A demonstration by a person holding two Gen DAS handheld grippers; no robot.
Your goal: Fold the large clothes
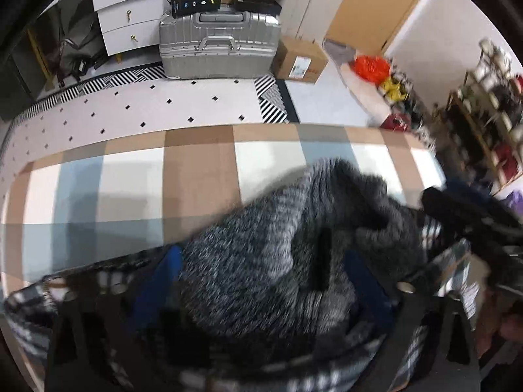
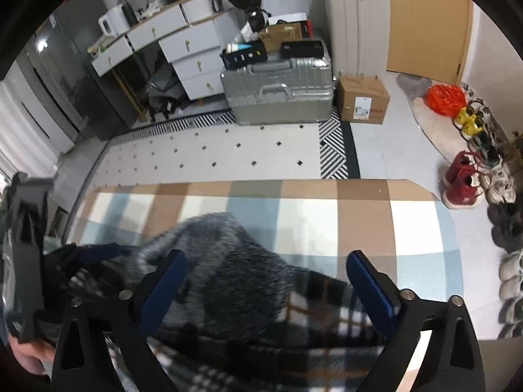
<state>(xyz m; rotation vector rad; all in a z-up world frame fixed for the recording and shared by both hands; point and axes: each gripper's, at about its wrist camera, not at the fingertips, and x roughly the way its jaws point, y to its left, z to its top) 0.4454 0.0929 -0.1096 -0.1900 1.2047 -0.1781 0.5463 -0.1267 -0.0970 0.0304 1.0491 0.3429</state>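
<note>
Left tool and right tool both spread, straddling the grey fleecy garment at the desk's near edge. Best to pinch matching plaid-hem corners, then lift evenly.

- We saw a garment with a fuzzy grey-and-black fleece lining and a black-white-tan plaid shell.
- We found the counter checked in tan, white and pale blue.
- We noted black claws with blue pads.
- We saw a silver suitcase, a white rug dotted black with a striped border, and an orange-red bag.
</note>
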